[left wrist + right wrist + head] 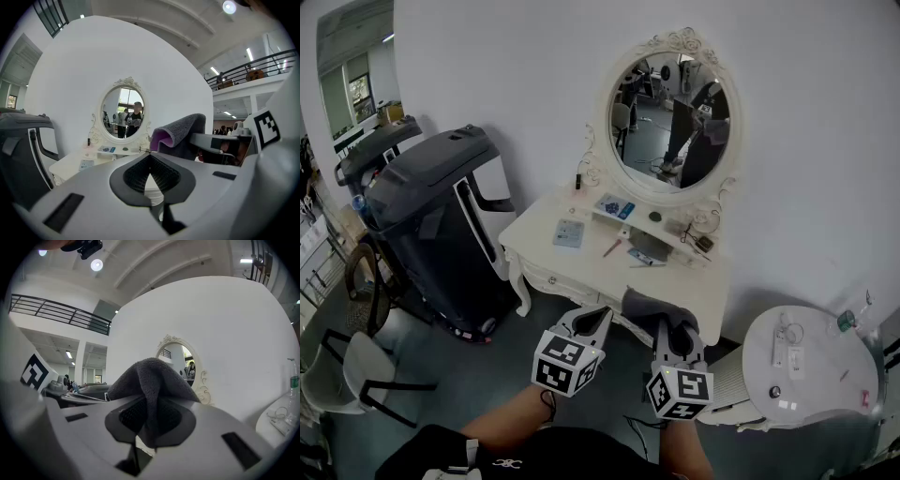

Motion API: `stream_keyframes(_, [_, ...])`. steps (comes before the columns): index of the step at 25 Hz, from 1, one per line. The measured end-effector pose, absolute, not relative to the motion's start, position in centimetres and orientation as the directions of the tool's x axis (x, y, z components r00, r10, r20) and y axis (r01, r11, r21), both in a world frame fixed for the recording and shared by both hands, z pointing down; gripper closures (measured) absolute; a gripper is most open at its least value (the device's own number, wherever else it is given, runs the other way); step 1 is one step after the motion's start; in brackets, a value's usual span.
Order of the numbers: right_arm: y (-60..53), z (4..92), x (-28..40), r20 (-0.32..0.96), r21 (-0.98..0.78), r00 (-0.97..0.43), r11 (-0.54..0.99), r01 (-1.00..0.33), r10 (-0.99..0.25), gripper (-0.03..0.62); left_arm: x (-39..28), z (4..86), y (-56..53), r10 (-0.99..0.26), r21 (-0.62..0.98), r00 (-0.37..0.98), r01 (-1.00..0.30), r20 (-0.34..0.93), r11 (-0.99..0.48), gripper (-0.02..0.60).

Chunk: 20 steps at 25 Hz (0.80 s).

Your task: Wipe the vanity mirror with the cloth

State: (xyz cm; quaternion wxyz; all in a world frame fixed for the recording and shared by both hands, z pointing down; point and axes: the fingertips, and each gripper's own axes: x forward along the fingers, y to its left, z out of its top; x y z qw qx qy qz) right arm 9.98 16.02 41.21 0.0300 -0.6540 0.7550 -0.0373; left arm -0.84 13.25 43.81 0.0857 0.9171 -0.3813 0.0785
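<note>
An oval vanity mirror (669,117) in an ornate white frame stands on a white dressing table (591,267) against the wall; it also shows in the left gripper view as the mirror (123,112) and in the right gripper view as the mirror (186,366). My right gripper (667,330) is shut on a dark grey cloth (656,309), which bunches above its jaws as the cloth (149,380). My left gripper (592,321) is shut with nothing in it, just left of the right one. Both grippers hover in front of the table's front edge, well short of the mirror.
A large black machine (431,234) stands left of the table. A round white side table (811,366) with small items is at the right. Small items, among them a blue box (617,206) and a card (569,232), lie on the dressing table. A chair (356,375) is at the lower left.
</note>
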Motion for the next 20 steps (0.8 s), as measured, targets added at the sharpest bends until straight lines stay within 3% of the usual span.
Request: stream_keyframes(20, [16.0,42.3,14.9,0.011,-0.106,-0.181,0.179,-0.978,-0.983,0.553,4.2,44.5,13.1,-0.698,0.091,0.679,-0.729,0.226,-0.679,0.583])
